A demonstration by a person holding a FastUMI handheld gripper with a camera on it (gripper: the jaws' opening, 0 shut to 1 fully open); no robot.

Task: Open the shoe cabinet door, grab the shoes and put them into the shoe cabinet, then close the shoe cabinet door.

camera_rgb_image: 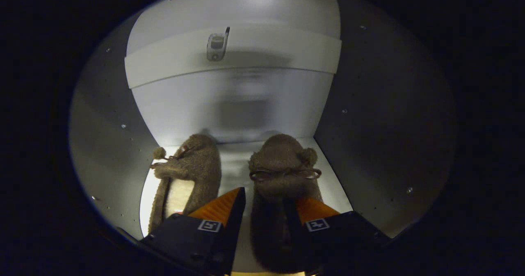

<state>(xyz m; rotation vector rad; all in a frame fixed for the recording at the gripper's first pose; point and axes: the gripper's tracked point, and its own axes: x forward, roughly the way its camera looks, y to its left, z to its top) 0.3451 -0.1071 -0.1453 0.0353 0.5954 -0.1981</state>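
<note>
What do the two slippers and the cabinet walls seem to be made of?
Left slipper and right slipper, between the gripper fingers: fuzzy brown plush, seemingly fleece, with a thin ribbon bow. Cabinet walls: smooth pale panels with small holes, probably laminated board.

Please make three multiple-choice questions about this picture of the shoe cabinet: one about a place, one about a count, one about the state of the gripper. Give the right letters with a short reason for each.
1. Where does the right slipper lie?
A. on the cabinet floor, between the fingers
B. on the upper shelf
C. outside the cabinet

2. How many slippers are inside the cabinet?
A. one
B. two
C. three

3. What are the gripper fingers doing?
A. pressed together with nothing between them
B. spread, one on each side of the right slipper's heel
C. clamped on the left slipper

Answers:
1 A: its heel runs back between the fingers.
2 B: the left slipper lies beside the right one.
3 B: a gap shows between the left finger and the slipper.
</note>
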